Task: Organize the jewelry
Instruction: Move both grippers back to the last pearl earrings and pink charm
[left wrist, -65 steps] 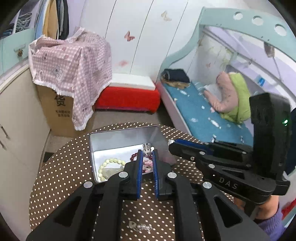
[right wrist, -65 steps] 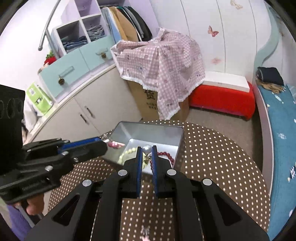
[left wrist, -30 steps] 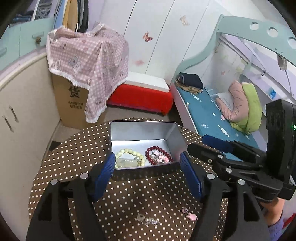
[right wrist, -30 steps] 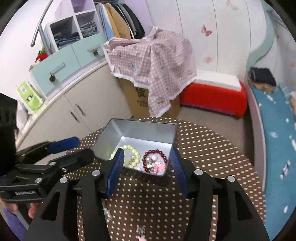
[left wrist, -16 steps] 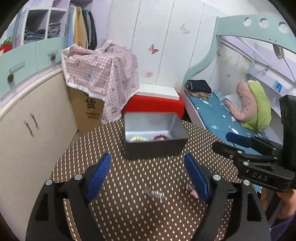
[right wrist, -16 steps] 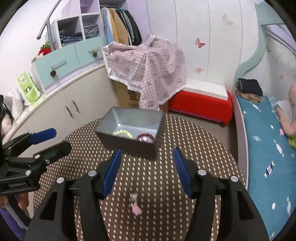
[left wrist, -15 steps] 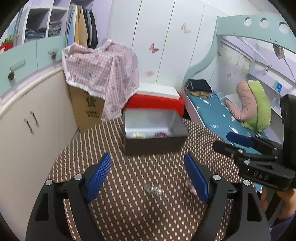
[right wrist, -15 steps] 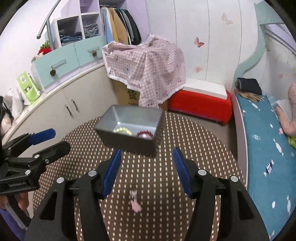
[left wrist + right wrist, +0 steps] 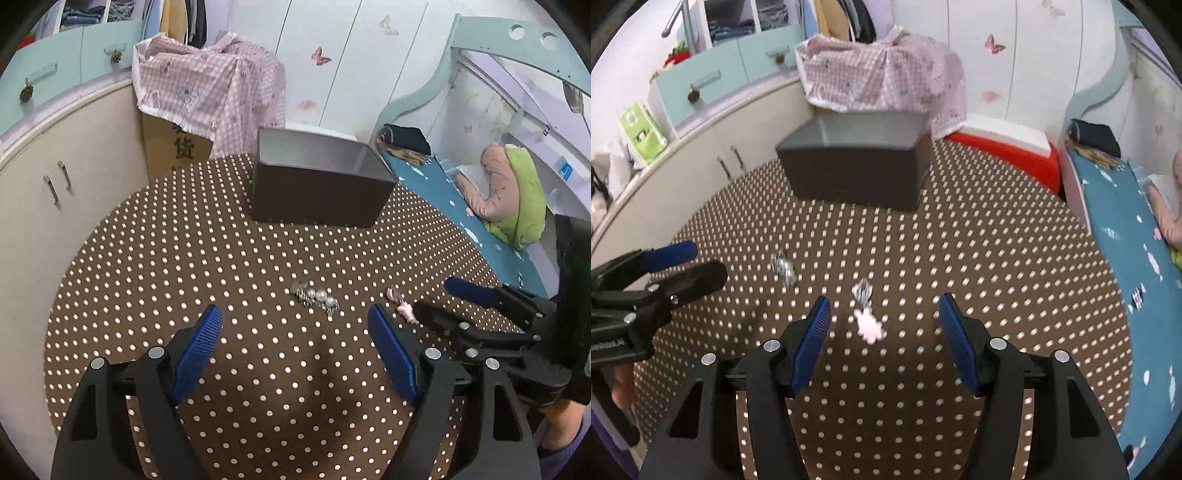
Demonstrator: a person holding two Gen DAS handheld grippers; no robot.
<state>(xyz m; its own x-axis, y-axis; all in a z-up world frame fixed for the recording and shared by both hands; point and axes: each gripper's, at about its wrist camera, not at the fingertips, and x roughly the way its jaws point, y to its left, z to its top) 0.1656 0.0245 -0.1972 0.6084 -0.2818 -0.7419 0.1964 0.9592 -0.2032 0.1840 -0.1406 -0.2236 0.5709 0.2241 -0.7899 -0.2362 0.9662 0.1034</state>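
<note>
A silver pearl hair clip (image 9: pixel 314 297) lies on the brown dotted round table (image 9: pixel 184 258), just ahead of my open left gripper (image 9: pixel 295 328). A pink charm piece (image 9: pixel 867 322) lies between the tips of my open right gripper (image 9: pixel 884 314); it also shows in the left wrist view (image 9: pixel 400 302). The dark metal box (image 9: pixel 317 192) stands at the table's far side; its inside is hidden from here. The pearl clip also shows in the right wrist view (image 9: pixel 783 268), blurred. The right gripper shows in the left wrist view (image 9: pixel 439 302), and the left gripper in the right wrist view (image 9: pixel 701 262).
A cardboard box under a pink checked cloth (image 9: pixel 207 92) stands beyond the table. Cream cabinets (image 9: pixel 55 184) are on the left, a red bench (image 9: pixel 1008 155) behind, and a bed with a blue mattress (image 9: pixel 461 229) on the right.
Both grippers dropped their pieces into the box, opened wide, pulled back and came down low. The pearl clip and the pink charm now lie close in front of them.
</note>
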